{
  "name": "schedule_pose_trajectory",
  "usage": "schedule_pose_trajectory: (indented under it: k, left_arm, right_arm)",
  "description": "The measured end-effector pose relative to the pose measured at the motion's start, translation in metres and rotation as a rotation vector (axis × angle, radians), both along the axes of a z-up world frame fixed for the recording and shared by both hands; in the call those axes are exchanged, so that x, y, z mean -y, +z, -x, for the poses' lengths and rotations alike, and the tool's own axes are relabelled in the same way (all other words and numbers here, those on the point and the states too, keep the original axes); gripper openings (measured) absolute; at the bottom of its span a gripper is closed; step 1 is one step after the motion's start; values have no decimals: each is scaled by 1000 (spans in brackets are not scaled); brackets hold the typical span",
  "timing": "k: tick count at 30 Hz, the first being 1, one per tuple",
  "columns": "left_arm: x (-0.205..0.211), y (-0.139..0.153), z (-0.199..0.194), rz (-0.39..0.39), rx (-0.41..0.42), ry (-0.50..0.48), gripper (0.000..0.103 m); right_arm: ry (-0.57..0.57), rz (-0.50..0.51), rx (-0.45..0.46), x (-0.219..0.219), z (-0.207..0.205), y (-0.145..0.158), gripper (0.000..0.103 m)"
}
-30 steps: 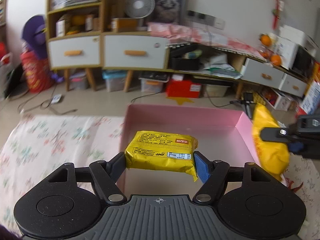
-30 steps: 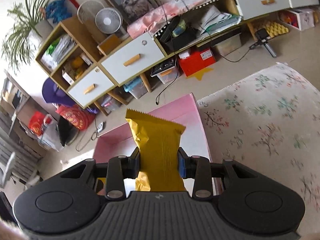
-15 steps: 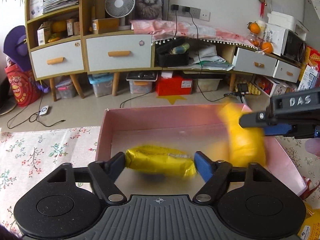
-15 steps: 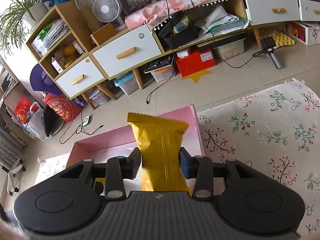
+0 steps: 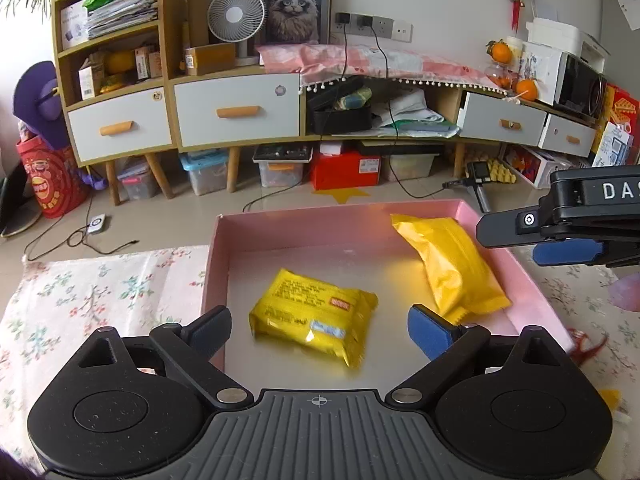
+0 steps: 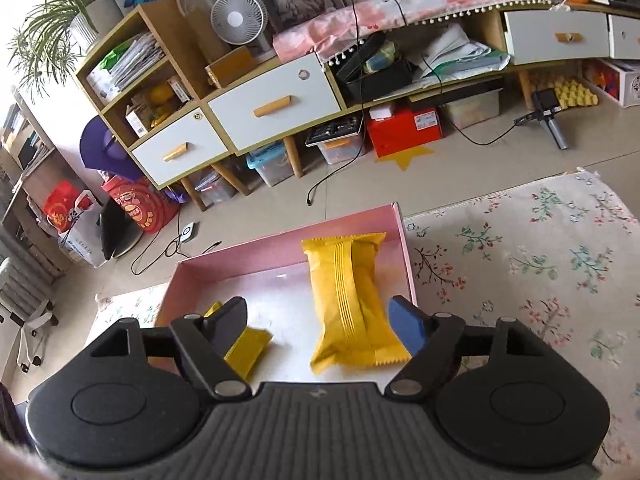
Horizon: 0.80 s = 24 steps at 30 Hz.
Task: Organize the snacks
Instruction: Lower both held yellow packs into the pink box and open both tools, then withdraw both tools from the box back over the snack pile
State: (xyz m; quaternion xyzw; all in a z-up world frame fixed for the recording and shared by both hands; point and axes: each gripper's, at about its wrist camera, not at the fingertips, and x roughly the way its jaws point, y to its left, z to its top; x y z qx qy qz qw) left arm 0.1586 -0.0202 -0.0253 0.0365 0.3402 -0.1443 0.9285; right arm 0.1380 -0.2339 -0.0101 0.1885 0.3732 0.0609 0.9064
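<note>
Lying loose: two packets (image 5: 314,322) (image 5: 452,262) | pink box (image 5: 214,268) | grippers (image 5: 320,326) (image 6: 318,322) spread

both grippers now stand spread and hold nothing: the left gripper (image 5: 319,326) has let its printed yellow packet (image 5: 313,316) drop into the pink box (image 5: 280,224), and the right gripper (image 6: 320,322) has released the ridged yellow packet (image 6: 352,300) there too.

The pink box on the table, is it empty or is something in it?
Not empty. The pink box holds two yellow snack packets: one lying flat mid-floor, the other leaning against its right wall.
</note>
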Motion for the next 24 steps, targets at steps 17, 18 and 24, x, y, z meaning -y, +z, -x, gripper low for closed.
schedule_pose_trajectory:
  k: [17, 18, 24]
  left_arm:
    - [-2, 45, 85, -12, -38, 12, 101]
    - [-3, 44, 90, -15, -44, 10, 101]
    - [-8, 39, 115, -55, -79, 5, 101]
  right_arm:
    - [23, 109, 9, 2, 67, 35, 98]
    - [33, 113, 7, 2, 72, 35, 98]
    - [64, 119, 7, 4, 92, 32, 101]
